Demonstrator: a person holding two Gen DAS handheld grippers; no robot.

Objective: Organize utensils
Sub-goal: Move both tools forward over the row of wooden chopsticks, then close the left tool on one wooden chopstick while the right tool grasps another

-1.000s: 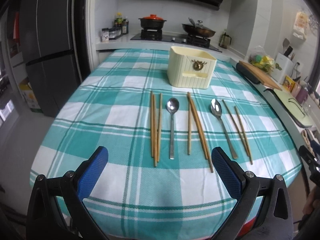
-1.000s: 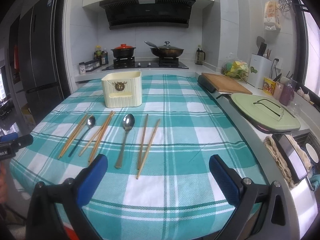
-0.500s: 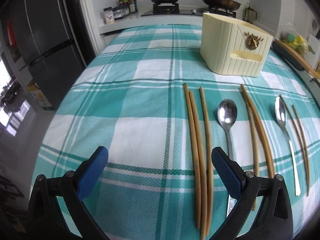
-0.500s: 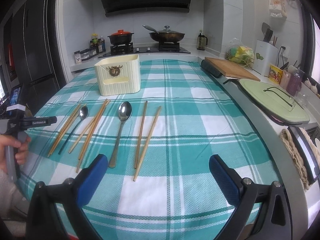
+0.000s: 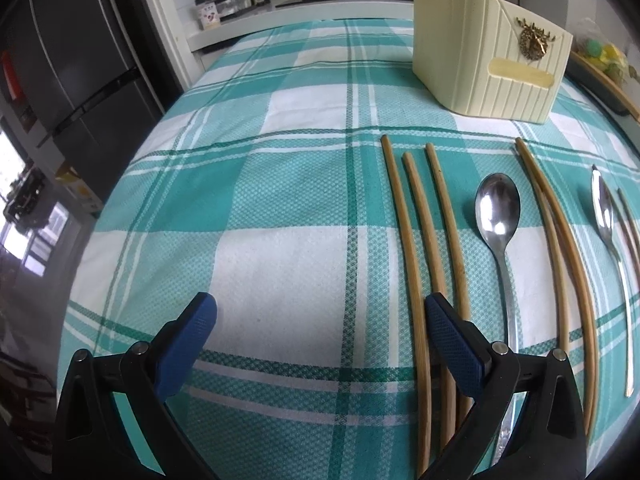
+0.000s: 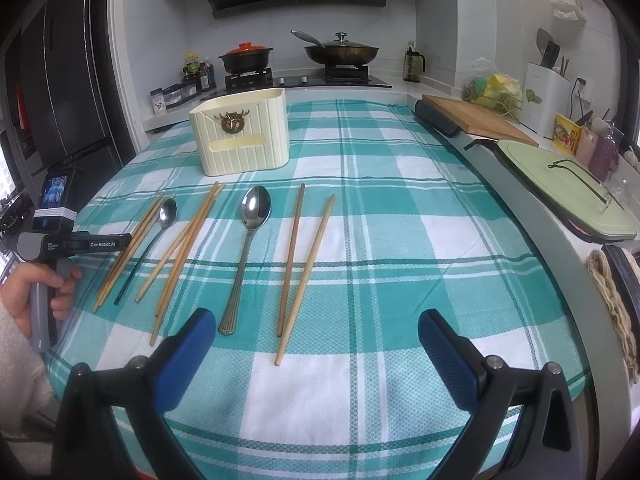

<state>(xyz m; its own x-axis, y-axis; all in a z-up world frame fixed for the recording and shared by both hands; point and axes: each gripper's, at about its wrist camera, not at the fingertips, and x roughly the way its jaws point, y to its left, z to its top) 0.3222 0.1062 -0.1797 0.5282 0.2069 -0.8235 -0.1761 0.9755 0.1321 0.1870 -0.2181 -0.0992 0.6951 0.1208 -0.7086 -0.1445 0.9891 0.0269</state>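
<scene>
On the teal plaid cloth lie wooden chopsticks (image 5: 416, 232) and two metal spoons, with a cream utensil holder (image 5: 488, 60) behind them. My left gripper (image 5: 320, 320) is open and empty, low over the cloth; its right finger (image 5: 452, 340) covers the near ends of the leftmost three chopsticks. A spoon (image 5: 498, 216) lies just right of them. In the right wrist view my right gripper (image 6: 312, 344) is open and empty, near the front edge, in front of a pair of chopsticks (image 6: 304, 256) and a spoon (image 6: 250, 236). The holder (image 6: 242, 136) stands behind.
The left hand-held gripper (image 6: 72, 244) shows at the table's left edge in the right wrist view. A counter with a cutting board (image 6: 476, 120) and a green tray (image 6: 568, 184) runs along the right. A stove with pots (image 6: 340, 52) is behind. A dark fridge (image 5: 72, 60) stands left.
My left gripper has moved forward and down, close over the leftmost chopsticks. My right gripper has edged slightly nearer the table. Both stay open.
</scene>
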